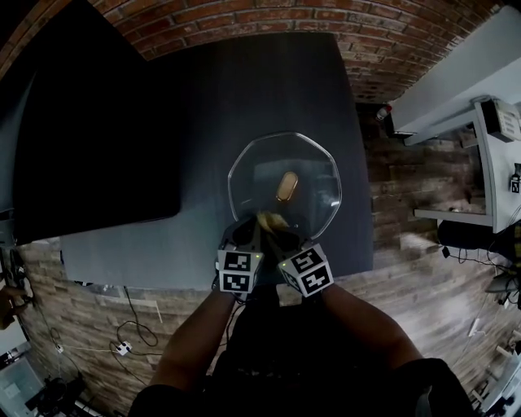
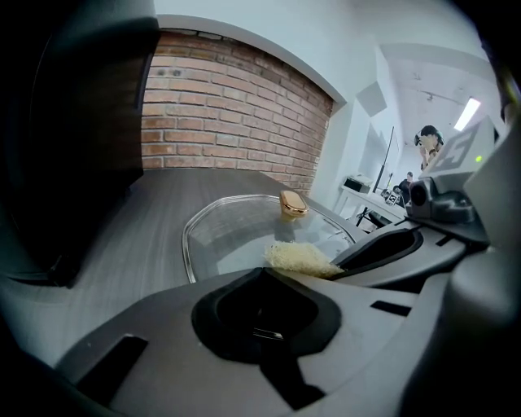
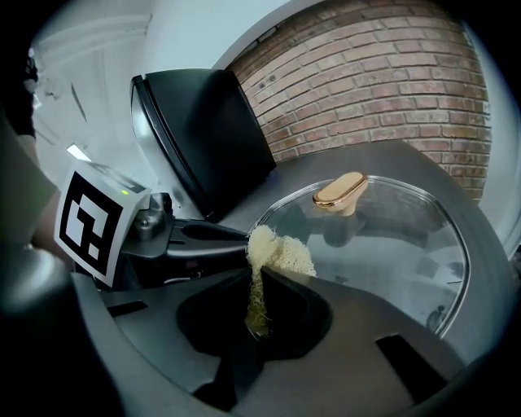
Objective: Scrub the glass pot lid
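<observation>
The glass pot lid [image 1: 260, 175] lies flat on the dark table [image 1: 163, 244], its gold knob [image 1: 286, 186] at the centre. Both grippers meet at the lid's near rim. My right gripper [image 1: 281, 234] is shut on a pale yellow fibrous scrubber [image 1: 273, 220], whose tuft [image 3: 281, 252] rests on the glass lid [image 3: 391, 244] short of the knob [image 3: 340, 191]. My left gripper [image 1: 244, 234] sits close beside it, jaws together with nothing between them [image 2: 262, 273]. In the left gripper view the scrubber [image 2: 299, 257] lies on the lid [image 2: 232, 232] before the knob [image 2: 293, 204].
A large black panel [image 1: 89, 138] stands on the table's left side, close to the lid. A brick wall [image 1: 269, 16] backs the table. The table's front edge [image 1: 203, 281] lies just under my grippers. White furniture [image 1: 488, 163] stands off to the right.
</observation>
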Tool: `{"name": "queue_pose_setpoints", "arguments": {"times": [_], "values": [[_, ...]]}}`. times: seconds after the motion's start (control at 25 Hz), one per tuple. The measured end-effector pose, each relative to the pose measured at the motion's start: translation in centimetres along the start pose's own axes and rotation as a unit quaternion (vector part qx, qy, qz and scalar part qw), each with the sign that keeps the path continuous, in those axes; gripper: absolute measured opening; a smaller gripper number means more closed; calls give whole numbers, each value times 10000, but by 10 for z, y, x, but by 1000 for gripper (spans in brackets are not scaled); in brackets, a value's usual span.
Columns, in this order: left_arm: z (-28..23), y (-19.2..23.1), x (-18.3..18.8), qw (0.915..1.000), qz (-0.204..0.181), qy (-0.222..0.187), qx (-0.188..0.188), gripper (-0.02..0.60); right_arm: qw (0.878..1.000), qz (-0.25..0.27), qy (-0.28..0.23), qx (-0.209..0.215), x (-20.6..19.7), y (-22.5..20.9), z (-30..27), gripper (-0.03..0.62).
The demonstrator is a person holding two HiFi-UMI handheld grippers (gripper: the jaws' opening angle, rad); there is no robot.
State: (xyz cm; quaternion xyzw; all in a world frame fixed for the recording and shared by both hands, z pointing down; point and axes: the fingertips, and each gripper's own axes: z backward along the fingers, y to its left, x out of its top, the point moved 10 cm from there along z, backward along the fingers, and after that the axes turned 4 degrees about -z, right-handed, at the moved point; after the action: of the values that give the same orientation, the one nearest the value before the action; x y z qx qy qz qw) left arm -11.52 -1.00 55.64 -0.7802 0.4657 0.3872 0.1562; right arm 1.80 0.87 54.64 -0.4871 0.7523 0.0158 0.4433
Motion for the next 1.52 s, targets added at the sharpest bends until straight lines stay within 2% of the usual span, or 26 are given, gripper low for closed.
{"name": "queue_pose_setpoints", "arguments": {"times": [0.24, 0.64, 1.0, 1.52], "values": [[0, -1, 1, 10000, 12, 34, -30, 32, 9999, 59, 103, 42, -8, -10, 20, 41], [-1, -1, 2, 9999, -51, 112, -20, 32, 9991, -223, -2, -363, -14, -56, 58, 41], [-1, -2, 2, 9999, 37, 100, -3, 32, 9951, -484, -257, -826, 3, -113, 72, 41], [-5, -1, 3, 9998, 39, 144, -90, 32, 9922, -266, -271, -1188, 50, -169, 54, 43]]}}
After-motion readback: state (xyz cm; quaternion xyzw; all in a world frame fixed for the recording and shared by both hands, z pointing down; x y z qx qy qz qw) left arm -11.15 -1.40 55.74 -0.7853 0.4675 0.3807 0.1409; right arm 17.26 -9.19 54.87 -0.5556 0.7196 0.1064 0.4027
